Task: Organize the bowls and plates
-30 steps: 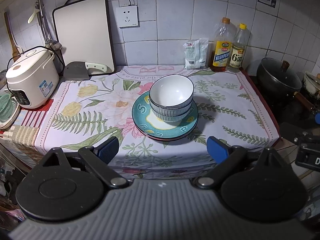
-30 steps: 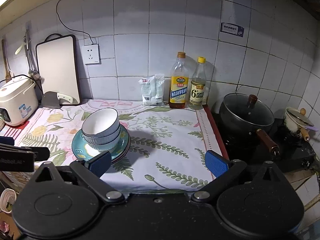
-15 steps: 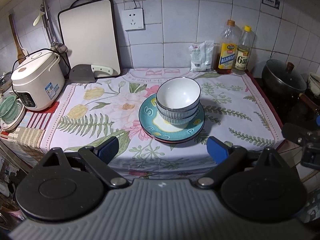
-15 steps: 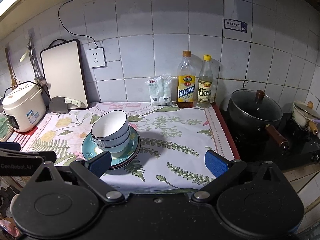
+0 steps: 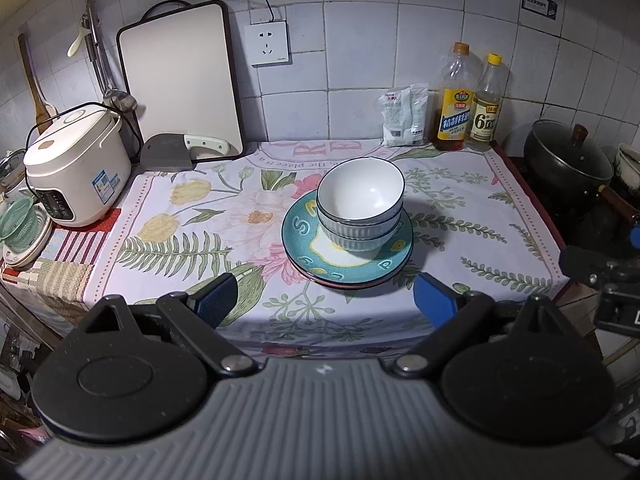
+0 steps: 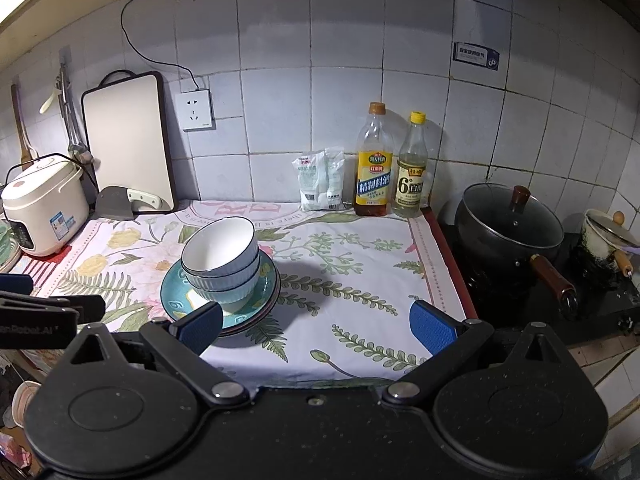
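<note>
both grippers farther back from stacked bowls (image 5: pixel 360 208)

Teal plates (image 5: pixel 304 246), perhaps ribbed bowls (image 5: pixel 360 236)

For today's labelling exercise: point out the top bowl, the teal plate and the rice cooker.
top bowl (image 5: pixel 362 192), left wrist view, on its white inside.
teal plate (image 5: pixel 298 236), left wrist view, on its bare left rim.
rice cooker (image 6: pixel 44 204), right wrist view, on its front wall.
</note>
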Demonstrator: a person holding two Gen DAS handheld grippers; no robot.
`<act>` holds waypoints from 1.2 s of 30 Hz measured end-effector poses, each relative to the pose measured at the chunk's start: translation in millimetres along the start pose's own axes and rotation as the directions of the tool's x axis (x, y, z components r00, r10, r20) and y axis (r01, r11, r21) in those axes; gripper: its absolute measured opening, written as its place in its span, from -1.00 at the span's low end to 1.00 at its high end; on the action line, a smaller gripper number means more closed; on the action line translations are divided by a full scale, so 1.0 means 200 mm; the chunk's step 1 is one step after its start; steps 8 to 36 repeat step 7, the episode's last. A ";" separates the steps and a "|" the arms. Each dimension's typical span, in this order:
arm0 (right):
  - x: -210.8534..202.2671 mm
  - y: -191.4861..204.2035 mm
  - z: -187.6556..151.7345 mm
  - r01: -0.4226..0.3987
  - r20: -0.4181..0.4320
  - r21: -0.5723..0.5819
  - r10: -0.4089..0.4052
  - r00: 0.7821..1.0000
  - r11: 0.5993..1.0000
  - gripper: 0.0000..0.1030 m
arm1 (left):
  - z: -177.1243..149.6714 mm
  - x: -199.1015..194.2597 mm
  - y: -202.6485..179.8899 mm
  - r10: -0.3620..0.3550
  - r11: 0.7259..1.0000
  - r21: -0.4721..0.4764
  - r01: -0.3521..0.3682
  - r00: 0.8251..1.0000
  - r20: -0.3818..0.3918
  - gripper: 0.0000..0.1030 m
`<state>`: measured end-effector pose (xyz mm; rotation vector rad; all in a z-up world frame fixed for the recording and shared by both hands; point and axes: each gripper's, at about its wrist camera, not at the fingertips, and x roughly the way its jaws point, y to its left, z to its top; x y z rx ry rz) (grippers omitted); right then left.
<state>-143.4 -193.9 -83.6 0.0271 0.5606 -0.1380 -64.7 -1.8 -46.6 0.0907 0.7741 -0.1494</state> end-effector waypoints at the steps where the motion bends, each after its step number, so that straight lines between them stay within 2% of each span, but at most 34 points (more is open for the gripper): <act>1: 0.00 0.00 0.00 0.002 -0.003 0.001 -0.002 1.000 1.000 0.97 | 0.00 0.00 0.00 0.001 1.000 0.003 -0.001 1.000 0.002 0.86; 36: 0.00 0.00 -0.01 0.005 -0.007 0.003 -0.005 1.000 1.000 0.97 | 0.00 0.00 -0.01 -0.003 1.000 0.009 0.003 1.000 -0.004 0.86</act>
